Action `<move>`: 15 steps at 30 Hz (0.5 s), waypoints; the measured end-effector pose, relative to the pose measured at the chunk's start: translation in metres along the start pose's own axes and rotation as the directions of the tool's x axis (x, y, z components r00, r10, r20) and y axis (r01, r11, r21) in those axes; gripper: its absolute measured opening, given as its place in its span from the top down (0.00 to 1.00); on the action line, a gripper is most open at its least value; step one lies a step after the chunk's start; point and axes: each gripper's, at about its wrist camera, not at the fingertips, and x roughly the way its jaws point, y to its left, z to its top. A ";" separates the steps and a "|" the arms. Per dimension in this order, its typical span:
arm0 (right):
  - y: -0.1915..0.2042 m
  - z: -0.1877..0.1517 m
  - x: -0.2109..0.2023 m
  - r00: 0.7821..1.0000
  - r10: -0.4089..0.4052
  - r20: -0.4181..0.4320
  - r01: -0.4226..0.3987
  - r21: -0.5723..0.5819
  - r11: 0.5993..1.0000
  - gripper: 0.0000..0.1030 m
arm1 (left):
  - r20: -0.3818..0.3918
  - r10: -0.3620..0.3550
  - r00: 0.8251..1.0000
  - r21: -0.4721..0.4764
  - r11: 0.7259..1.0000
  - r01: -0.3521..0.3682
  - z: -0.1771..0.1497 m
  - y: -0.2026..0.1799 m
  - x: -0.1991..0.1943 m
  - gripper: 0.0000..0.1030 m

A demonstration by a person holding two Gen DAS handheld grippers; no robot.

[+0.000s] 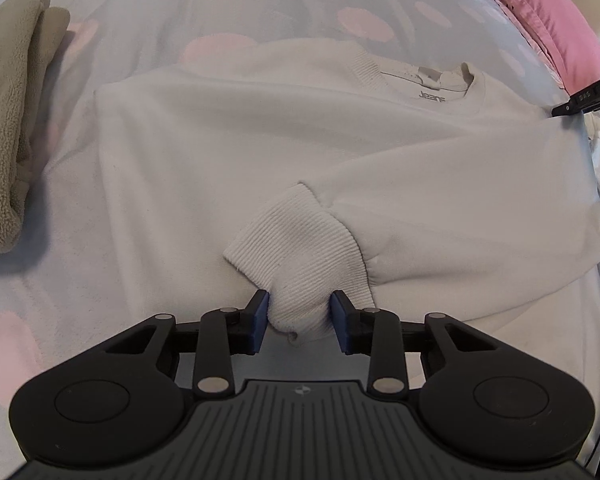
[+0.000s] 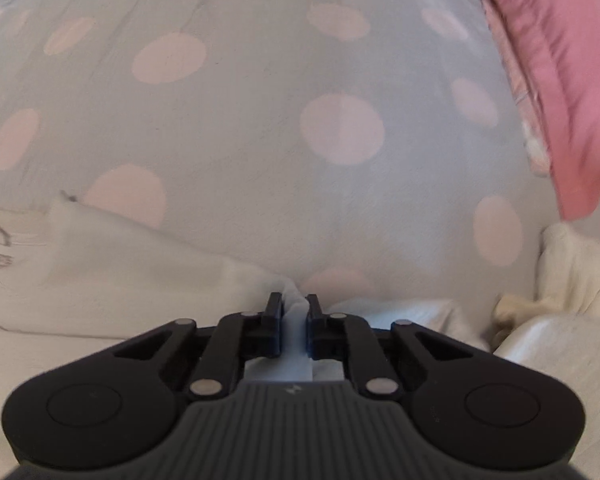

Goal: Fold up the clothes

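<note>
I'm holding the left gripper (image 1: 299, 316) with its jaws apart around the ribbed cuff (image 1: 300, 248), whose sleeve is running rightward across the white sweatshirt (image 1: 204, 148) lying flat on the dotted sheet (image 1: 148, 24). The right gripper (image 2: 294, 312) is pinching a fold at the sweatshirt's right shoulder. Below the collar I'm reading "Jeans".

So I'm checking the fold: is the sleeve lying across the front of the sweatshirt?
Yes, the sleeve lies folded across the sweatshirt, its cuff between the left gripper's fingers.
</note>
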 end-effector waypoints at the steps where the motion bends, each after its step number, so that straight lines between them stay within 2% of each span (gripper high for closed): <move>1: 0.001 -0.001 0.003 1.000 -0.017 0.004 0.017 -0.010 1.000 0.88 | 0.002 -0.002 1.000 -0.008 1.000 0.002 0.000 0.001 0.001 0.71; 7: -0.008 -0.014 0.005 0.995 -0.025 0.097 0.015 0.101 0.995 0.87 | 0.018 -0.003 1.000 -0.019 1.000 0.003 -0.002 0.001 0.001 0.71; 8: -0.009 -0.015 0.001 0.994 -0.031 0.109 0.019 0.108 0.994 0.85 | 0.022 -0.006 1.000 -0.024 1.000 0.006 -0.003 0.001 -0.001 0.71; 9: -0.010 -0.017 -0.004 0.991 -0.045 0.124 0.031 0.113 0.993 0.69 | 0.026 -0.009 1.000 -0.028 1.000 0.010 -0.004 0.002 -0.003 0.71; 11: -0.015 -0.019 -0.018 0.979 -0.119 0.166 0.100 0.117 0.988 0.54 | 0.033 -0.016 0.999 -0.028 0.999 0.017 -0.005 0.002 -0.007 0.71; 14: -0.030 -0.023 -0.039 0.974 -0.124 0.192 0.096 0.149 0.984 0.57 | 0.077 -0.029 0.997 0.009 1.000 0.028 -0.010 0.001 -0.018 0.70; 15: -0.029 -0.034 -0.042 0.975 -0.106 0.194 0.078 0.146 0.986 0.57 | 0.093 -0.031 0.995 0.017 0.999 0.029 -0.012 0.001 -0.023 0.70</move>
